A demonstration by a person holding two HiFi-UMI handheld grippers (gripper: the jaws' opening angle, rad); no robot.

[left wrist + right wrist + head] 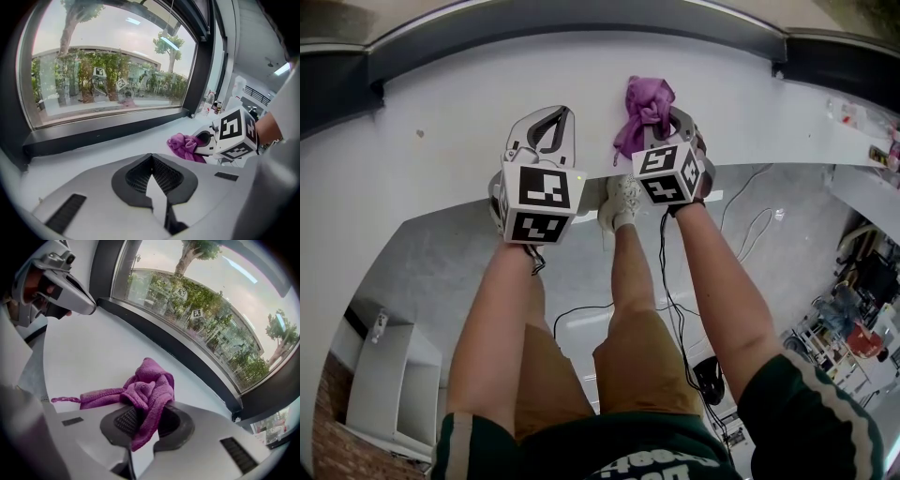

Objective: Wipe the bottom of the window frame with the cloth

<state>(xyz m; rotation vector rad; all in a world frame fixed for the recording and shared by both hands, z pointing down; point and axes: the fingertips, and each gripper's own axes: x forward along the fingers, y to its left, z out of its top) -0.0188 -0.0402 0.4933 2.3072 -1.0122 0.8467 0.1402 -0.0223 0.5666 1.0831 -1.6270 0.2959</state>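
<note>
A purple cloth (pixel 645 105) is bunched up on the white sill (pixel 441 159), just short of the dark bottom rail of the window frame (pixel 581 37). My right gripper (pixel 667 120) is shut on the cloth, which spills out over its jaws and trails a tail to the left in the right gripper view (pixel 149 405). The cloth (pixel 147 387) rests on the sill, with the frame rail (pixel 187 352) a short way beyond it. My left gripper (pixel 553 127) hovers over the sill to the left, shut and empty (pixel 151 155). From there the cloth (pixel 185 146) shows to the right.
The sill (pixel 93 154) runs wide along the frame rail (pixel 108 131). Small bottles and clutter (pixel 211 101) stand at its far right end. Below the sill's edge are the person's legs, cables (pixel 750 225) on the floor and a white shelf unit (pixel 389 375).
</note>
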